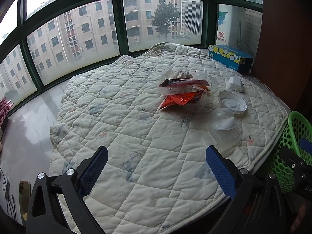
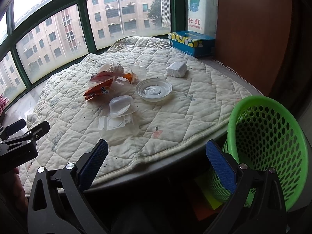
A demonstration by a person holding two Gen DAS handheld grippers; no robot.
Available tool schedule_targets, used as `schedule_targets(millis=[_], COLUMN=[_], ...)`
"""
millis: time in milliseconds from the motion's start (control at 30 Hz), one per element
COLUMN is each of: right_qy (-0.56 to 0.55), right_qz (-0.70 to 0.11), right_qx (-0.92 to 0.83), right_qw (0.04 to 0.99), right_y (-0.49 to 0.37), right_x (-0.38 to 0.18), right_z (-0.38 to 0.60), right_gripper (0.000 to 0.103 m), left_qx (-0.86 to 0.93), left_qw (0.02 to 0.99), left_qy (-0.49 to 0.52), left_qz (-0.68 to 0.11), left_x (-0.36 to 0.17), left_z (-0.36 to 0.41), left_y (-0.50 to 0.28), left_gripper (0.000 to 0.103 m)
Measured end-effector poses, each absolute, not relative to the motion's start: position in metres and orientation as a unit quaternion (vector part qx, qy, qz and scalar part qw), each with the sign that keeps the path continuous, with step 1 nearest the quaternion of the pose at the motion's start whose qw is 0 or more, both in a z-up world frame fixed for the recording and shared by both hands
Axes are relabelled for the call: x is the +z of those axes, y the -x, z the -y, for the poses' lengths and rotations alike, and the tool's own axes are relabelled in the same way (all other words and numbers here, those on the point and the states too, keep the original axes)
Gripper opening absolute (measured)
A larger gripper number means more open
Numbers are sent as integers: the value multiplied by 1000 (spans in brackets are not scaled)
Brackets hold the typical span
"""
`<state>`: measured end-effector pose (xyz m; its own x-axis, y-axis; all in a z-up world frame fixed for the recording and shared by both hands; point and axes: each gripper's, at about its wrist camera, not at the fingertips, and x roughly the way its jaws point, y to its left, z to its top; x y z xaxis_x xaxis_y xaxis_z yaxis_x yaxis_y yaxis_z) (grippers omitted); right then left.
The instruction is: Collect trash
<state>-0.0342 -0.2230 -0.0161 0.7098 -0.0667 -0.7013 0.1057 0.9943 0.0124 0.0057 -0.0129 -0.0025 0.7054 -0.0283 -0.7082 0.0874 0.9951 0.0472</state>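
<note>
Trash lies on a quilted mat (image 1: 120, 117) (image 2: 175, 105): orange and red snack wrappers (image 1: 179, 97) (image 2: 99, 91), a white round lid (image 1: 232, 102) (image 2: 154, 89), a clear plastic cup (image 1: 222, 119) (image 2: 120, 105), a clear clamshell box (image 1: 224, 136) (image 2: 115, 124) and a white foam block (image 1: 236, 83) (image 2: 176, 69). A green mesh basket (image 1: 292, 142) (image 2: 269, 142) stands off the mat's right edge. My left gripper (image 1: 157, 167) is open and empty over the mat's near part. My right gripper (image 2: 157, 165) is open and empty at the near edge, left of the basket.
A blue tissue box (image 1: 230, 57) (image 2: 191, 42) sits at the far right by a brown cabinet wall (image 2: 253, 35). Green-framed windows (image 1: 117, 25) close the back. A phone (image 1: 24, 191) and cables lie on the marble sill at the left.
</note>
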Motion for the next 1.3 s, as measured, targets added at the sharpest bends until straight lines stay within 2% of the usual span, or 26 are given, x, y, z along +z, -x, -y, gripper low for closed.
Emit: schedule_targets(millis=[1300], right_qy=[-39], right_qz=[-390], right_qx=[-49], right_qw=[919], right_y=[6], right_x=[-16], right_z=[239], right_gripper=[98], left_qx=[-39], left_qw=[919], left_qy=[-58], left_qz=[-388], left_x=[10], left_z=[28], left_y=[-44], left_gripper=[97])
